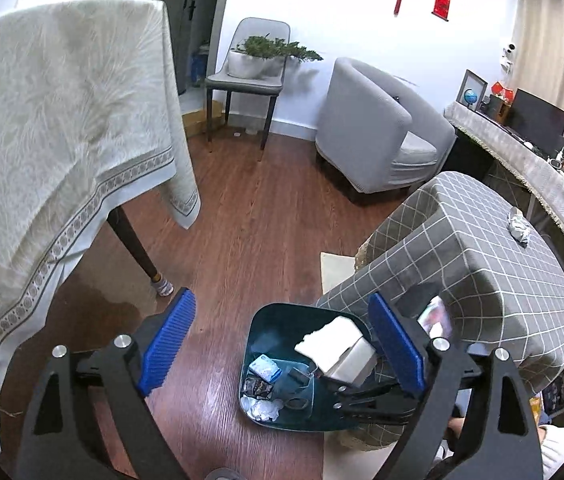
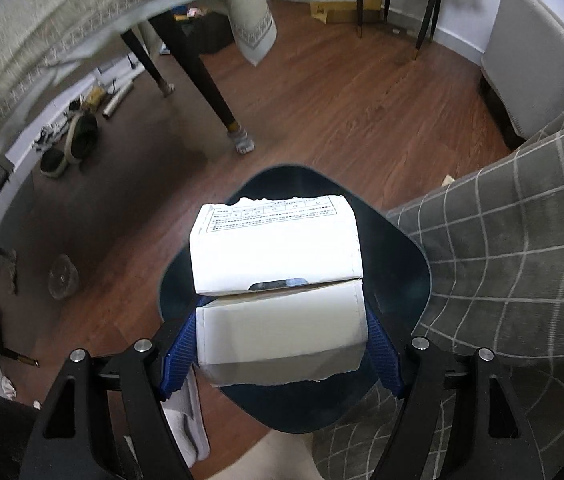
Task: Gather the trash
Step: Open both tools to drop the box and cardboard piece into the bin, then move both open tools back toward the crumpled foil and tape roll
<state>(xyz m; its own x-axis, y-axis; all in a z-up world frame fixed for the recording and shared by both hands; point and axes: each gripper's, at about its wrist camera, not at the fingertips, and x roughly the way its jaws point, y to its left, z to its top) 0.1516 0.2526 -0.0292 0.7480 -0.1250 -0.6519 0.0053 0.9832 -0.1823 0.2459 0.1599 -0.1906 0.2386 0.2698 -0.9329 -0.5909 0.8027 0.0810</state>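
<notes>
A reddish wood floor [image 1: 250,220] runs to a white wall [image 1: 322,16] hung with red decorations [image 1: 442,0], where a grey armchair [image 1: 378,132] stands beside a grey chair [image 1: 250,80] bearing a potted plant [image 1: 270,50], near a table draped in pale cloth [image 1: 62,120].

Left wrist view higher, oblique; right wrist close, steeply down; both share bin [image 1: 282,360] [image 2: 402,264].
</notes>
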